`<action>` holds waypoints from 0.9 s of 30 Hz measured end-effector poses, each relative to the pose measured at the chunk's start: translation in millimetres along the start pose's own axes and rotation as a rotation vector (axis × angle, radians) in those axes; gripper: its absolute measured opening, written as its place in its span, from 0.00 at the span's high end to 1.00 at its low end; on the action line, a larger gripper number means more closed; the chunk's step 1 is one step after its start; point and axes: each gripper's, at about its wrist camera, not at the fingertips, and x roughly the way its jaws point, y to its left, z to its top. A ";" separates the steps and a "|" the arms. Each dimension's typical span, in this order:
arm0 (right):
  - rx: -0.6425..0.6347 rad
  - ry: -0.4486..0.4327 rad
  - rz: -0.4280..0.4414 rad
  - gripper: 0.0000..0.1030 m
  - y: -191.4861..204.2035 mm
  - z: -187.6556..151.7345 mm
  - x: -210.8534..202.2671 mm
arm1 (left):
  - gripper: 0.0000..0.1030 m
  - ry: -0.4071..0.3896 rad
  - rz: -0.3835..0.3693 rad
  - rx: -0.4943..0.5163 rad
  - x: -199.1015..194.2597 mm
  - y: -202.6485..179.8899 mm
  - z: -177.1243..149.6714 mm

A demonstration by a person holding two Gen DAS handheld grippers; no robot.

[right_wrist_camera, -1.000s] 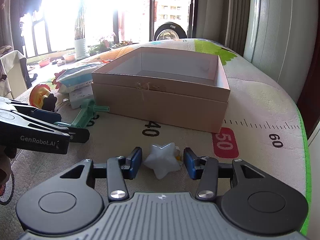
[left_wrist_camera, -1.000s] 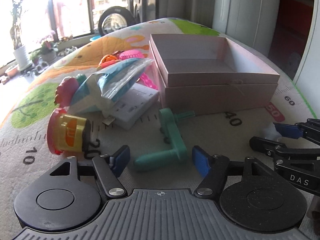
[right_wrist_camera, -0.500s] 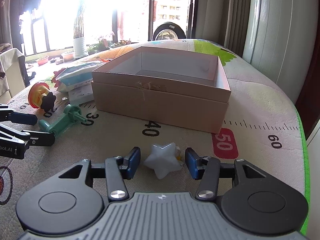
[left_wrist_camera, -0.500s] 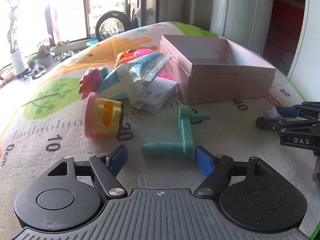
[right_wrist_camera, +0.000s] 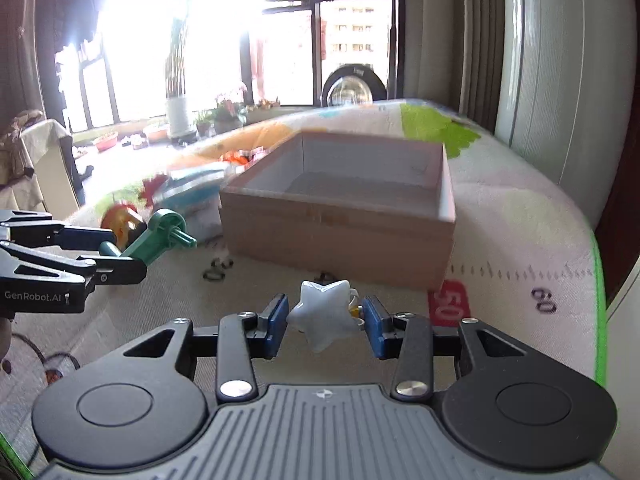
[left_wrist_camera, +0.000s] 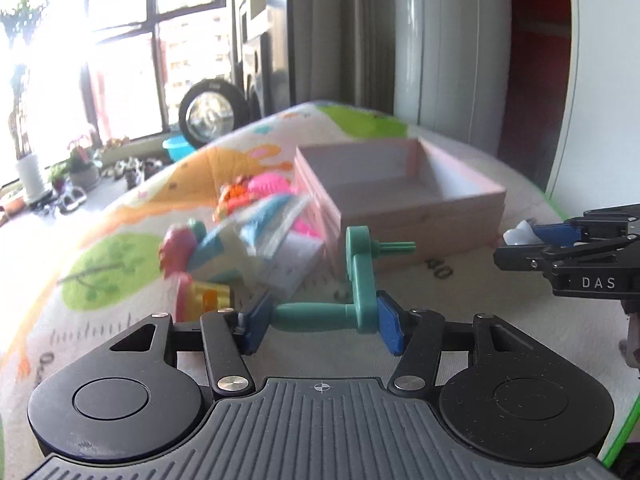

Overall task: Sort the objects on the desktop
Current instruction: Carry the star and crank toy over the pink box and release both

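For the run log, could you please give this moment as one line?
left gripper: shut on green crank, lifted | right gripper: shut on white star | pink box: empty

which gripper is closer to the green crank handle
Left. The left gripper holds the green crank handle between its fingers; the right gripper sits apart, around the white star.

Open mat [right_wrist_camera: 516, 216] along the right edge beside the pink box [right_wrist_camera: 340, 240], and a bare strip in front of its near wall. Blocked toward the left edge by a toy pile [left_wrist_camera: 244, 244] pressed against the box's left wall. Box mouth open from above, nothing inside to foul entry.
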 end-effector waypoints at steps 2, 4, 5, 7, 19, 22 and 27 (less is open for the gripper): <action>-0.026 -0.100 -0.036 0.61 -0.5 24.7 -12.8 | 0.41 -0.087 -0.004 0.046 -9.6 -5.3 25.9; -0.052 -0.162 -0.082 0.61 -2.7 48.3 -11.2 | 0.41 -0.160 0.002 0.077 -5.6 -12.0 55.7; -0.058 -0.174 -0.094 0.61 -5.1 58.7 -5.5 | 0.41 -0.186 -0.001 0.083 1.3 -14.7 70.7; -0.063 -0.169 -0.116 0.61 -11.6 77.2 15.4 | 0.41 -0.205 -0.033 0.069 24.8 -17.6 99.7; -0.047 -0.028 -0.037 0.56 -20.7 62.3 64.7 | 0.06 -0.103 0.128 -0.041 51.2 52.8 55.9; -0.125 -0.034 0.043 0.43 14.4 69.3 70.8 | 0.06 -0.048 0.167 -0.023 45.1 64.8 20.6; -0.228 0.003 0.186 0.21 81.5 91.3 105.1 | 0.05 0.033 0.207 -0.047 37.8 79.4 -22.0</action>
